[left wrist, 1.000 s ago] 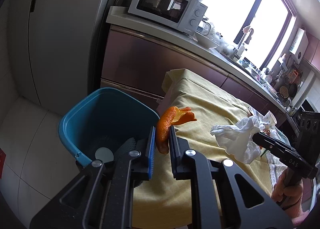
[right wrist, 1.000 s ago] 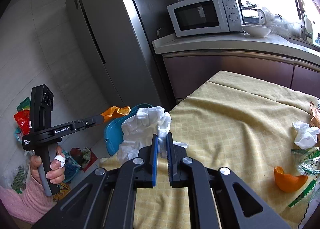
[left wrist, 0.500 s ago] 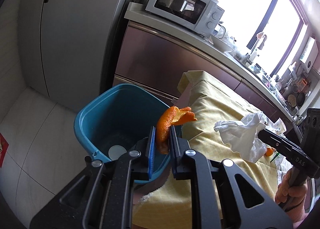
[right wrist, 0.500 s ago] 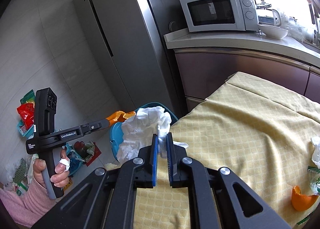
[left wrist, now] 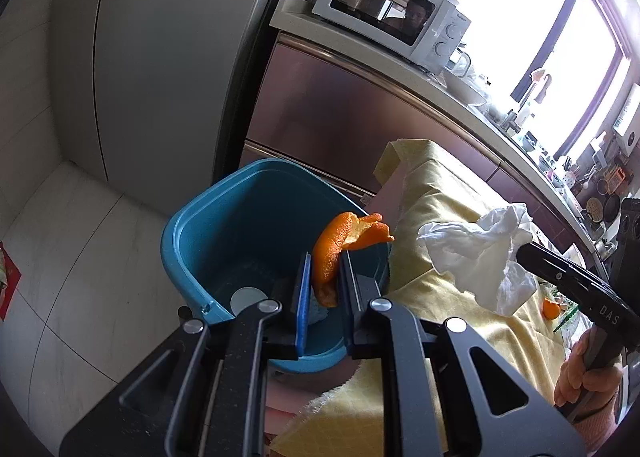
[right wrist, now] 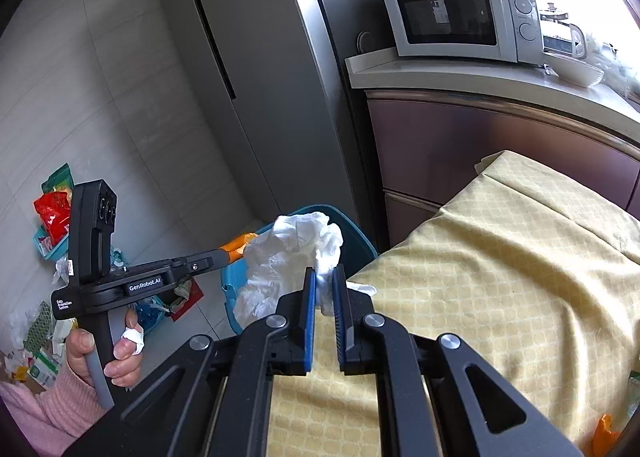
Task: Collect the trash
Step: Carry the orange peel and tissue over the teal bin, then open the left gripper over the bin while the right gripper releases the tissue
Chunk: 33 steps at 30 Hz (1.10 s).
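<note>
While the left gripper pinches the orange peel between closed jaws, left wrist view puts the blue bin directly below and ahead of them; peel's long axis runs up out of the jaws.

Right wrist view: right gripper clamped on the crumpled tissue, over the yellow-clothed surface, bin beyond the jaws. Left hand nearer; release there likely first.

Left gripper pinching orange peel above blue bin; right gripper clamping tissue.
</note>
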Available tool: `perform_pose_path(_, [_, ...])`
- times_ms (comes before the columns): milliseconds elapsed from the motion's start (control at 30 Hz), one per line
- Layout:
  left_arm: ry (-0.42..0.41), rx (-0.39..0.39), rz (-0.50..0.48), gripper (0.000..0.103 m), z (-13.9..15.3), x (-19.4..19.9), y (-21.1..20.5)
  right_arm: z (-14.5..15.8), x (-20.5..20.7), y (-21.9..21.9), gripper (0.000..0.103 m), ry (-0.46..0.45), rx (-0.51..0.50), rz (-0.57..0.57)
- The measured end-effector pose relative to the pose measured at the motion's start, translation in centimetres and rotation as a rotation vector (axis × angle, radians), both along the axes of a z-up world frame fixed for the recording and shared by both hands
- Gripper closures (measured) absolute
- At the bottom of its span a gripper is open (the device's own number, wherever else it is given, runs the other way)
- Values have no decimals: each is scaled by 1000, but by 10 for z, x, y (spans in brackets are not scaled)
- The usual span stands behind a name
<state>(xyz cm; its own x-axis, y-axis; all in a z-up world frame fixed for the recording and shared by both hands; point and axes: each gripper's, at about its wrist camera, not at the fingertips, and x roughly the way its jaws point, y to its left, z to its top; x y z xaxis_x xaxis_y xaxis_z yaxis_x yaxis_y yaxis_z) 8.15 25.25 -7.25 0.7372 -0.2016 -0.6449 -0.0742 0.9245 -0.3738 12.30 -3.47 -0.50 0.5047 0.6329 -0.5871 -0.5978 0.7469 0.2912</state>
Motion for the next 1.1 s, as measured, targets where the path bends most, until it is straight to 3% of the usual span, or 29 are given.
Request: perform_pose_path(1100, [86, 15, 70, 89, -35, 33, 9, -28, 47, 67, 94, 71, -133, 54])
